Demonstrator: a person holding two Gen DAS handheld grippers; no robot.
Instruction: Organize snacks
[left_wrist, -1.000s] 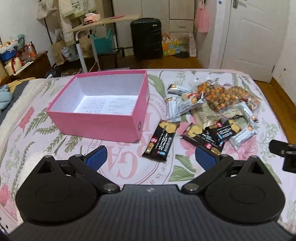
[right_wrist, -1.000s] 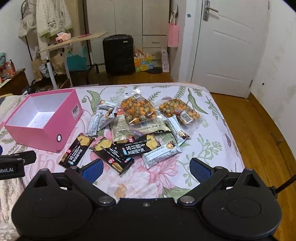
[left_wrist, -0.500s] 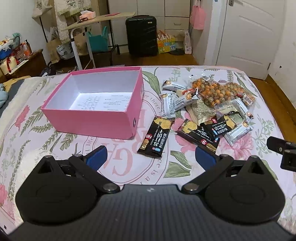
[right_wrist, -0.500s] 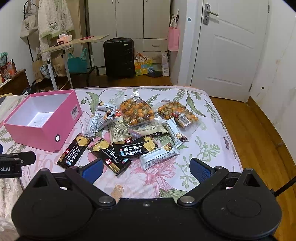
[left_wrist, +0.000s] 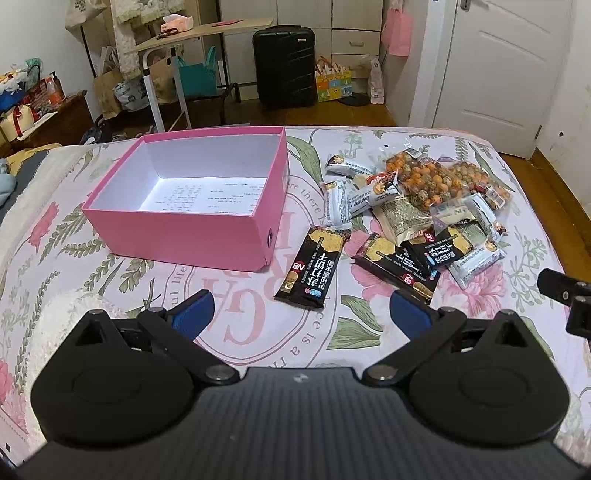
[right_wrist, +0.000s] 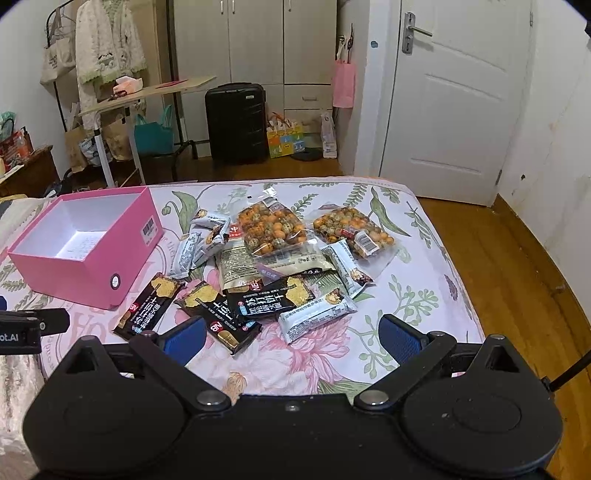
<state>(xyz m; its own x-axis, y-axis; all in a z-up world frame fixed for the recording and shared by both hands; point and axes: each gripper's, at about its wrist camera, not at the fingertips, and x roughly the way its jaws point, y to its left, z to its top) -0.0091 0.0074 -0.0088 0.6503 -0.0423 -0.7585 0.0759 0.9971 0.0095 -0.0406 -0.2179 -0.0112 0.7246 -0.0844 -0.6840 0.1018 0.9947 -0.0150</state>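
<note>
Bedspread (left_wrist: 74, 258) with flowers carries everything. On its left stands my pink box (left_wrist: 177, 236), open-topped, only a printed sheet inside. Just beside its right corner lies 1 black cracker pack (left_wrist: 312, 267), apart from the snack pile (right_wrist: 280, 266) further right: 2 more black packs, pale bars and 2 clear bags of orange-coated nuts (right_wrist: 271, 229). My left tongs (left_wrist: 301, 310) hang wide and hold nothing; my right tongs (right_wrist: 291, 338) are wide too, above the pile's near edge.
</note>
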